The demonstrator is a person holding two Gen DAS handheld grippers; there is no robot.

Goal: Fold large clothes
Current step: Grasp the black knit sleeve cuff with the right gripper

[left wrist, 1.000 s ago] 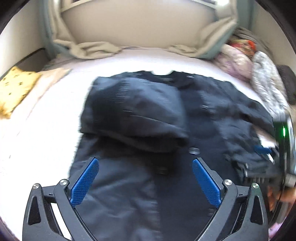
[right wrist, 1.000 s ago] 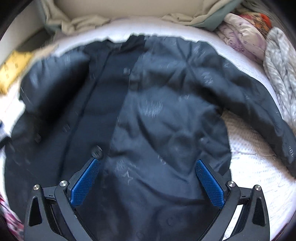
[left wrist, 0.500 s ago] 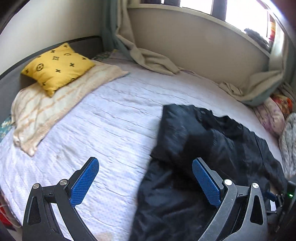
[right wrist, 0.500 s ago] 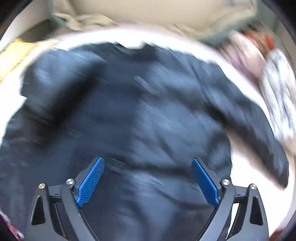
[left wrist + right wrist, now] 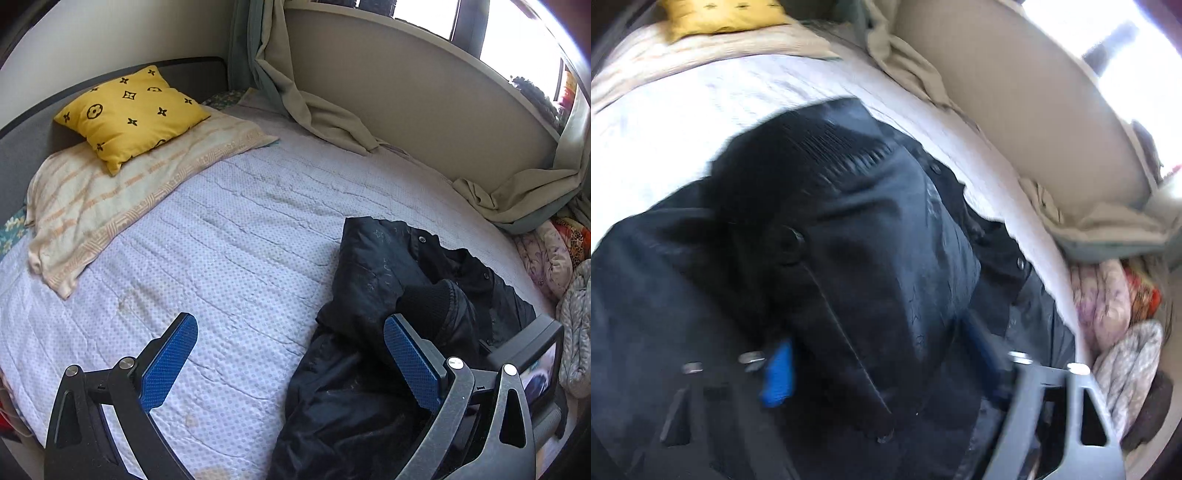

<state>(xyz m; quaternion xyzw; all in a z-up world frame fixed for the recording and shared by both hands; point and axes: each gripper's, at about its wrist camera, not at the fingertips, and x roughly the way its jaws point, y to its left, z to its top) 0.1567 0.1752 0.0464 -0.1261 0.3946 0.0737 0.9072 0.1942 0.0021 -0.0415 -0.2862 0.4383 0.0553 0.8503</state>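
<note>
- Blue ribbed pads line the left tongs (image 5: 290,363), which stand spread wide with nothing between them, over bare bedspread at the near edge of the bed (image 5: 229,266).
- Open room lies to the left of the tongs: a broad stretch of pale, dotted, slightly wrinkled bedspread reaches up to the headboard end.
- The black jacket (image 5: 388,302) lies on the right half of the bed, its left edge just beside the right pad of the left tongs; one sleeve with a ribbed knit cuff (image 5: 428,302) is folded across its front.
- The jacket's cloth is dark, smooth and faintly glossy, with small round snaps along the placket.
- In the right wrist view the right tongs (image 5: 882,362) have just been closing, and jacket cloth fills the gap between the pads; the blur hides whether they press on it, so a pinch cannot be told.
- That view is smeared by motion; the right pad is barely made out.
- Part of the right tool (image 5: 532,354) shows at the right edge of the left view, cut off.
- Farther off, a striped cream towel (image 5: 122,192) carries a yellow cushion (image 5: 129,110) with black motifs.
- Beige curtains (image 5: 325,114) drape onto the far edge of the bed; bundled patterned bedding (image 5: 546,258) crowds the right side.
</note>
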